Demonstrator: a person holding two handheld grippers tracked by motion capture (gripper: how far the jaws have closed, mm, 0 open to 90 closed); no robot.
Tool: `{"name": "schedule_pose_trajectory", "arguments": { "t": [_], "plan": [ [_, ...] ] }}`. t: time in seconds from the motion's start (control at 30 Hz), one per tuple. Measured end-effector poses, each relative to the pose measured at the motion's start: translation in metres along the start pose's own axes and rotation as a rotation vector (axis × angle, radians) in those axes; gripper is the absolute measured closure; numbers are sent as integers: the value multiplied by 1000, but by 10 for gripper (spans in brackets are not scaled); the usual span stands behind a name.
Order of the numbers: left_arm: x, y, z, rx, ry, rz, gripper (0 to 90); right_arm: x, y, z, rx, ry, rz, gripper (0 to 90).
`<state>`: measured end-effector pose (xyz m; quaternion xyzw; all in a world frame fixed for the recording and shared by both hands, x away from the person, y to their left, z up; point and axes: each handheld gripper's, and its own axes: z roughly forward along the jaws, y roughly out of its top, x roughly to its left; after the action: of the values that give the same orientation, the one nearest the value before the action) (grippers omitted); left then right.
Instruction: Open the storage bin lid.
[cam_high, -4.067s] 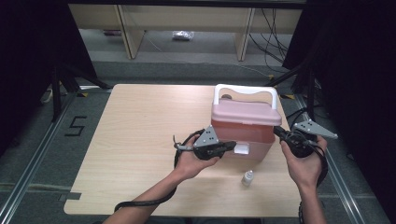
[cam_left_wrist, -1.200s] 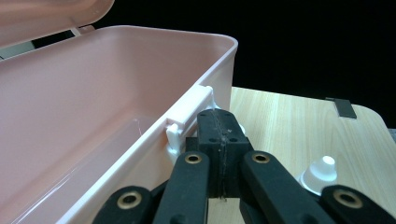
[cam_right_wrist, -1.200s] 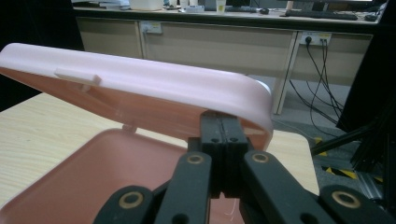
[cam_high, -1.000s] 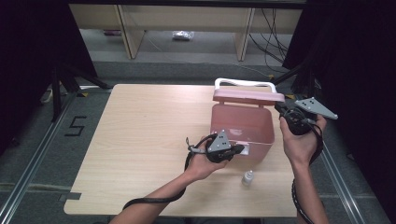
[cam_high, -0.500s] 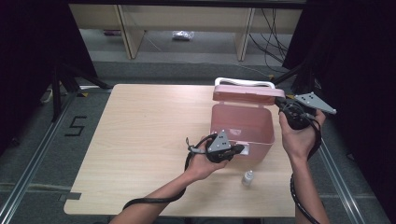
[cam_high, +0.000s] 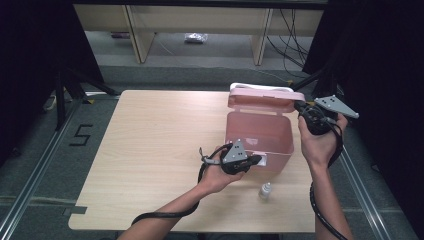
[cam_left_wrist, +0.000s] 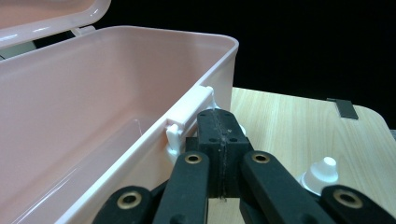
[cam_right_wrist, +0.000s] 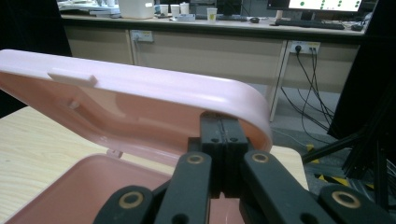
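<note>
Step in hand, as judged: opening the pink box (cam_high: 257, 137), which stands on the right half of the table (cam_high: 150, 150), toward its far edge.

Left gripper (cam_high: 250, 161): jaws closed with nothing between them, tips resting against the near wall of the box beside the white latch (cam_left_wrist: 187, 116). It appears to steady the box; actual pressure on the wall cannot be confirmed.

Right gripper (cam_high: 303, 111): jaws closed and empty, tips set under the right end of the lid (cam_high: 265, 102), just inside its rim as seen in the right gripper view. The lid stands raised, roughly level over the far side of the box, hinged at the far wall. A white handle (cam_high: 260, 88) shows on its far side.

Recommendation: continue lifting the lid from below in an arc about the hinge, pushing up and away rather than sideways, so the closed tips do not slip off the smooth rim. Keep the left gripper braced low on the near wall so the light box neither slides nor tips back as the lid swings over.

Contents: the box interior, where visible in the high and left gripper views, is empty; the floor under the lid is partly hidden. A small white bottle (cam_high: 265, 190) stands on the table near the box's near right corner, apart from it.
</note>
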<state>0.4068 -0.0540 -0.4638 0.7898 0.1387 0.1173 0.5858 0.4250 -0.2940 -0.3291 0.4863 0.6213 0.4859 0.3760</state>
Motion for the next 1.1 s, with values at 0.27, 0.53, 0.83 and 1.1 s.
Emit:
{"name": "schedule_pose_trajectory", "arguments": {
  "t": [0.27,0.53,0.83,1.1],
  "plan": [
    [0,0,1,1,2,-5,897,-2,2,4,-8,-10,-8,900],
    [0,0,1,-2,4,-4,896,-3,4,7,-6,-13,-2,900],
    [0,0,1,-1,2,-6,897,-3,7,11,-5,-16,-15,900],
    [0,0,1,-1,4,-5,896,-3,9,15,-11,-23,-11,900]
  ]
}}
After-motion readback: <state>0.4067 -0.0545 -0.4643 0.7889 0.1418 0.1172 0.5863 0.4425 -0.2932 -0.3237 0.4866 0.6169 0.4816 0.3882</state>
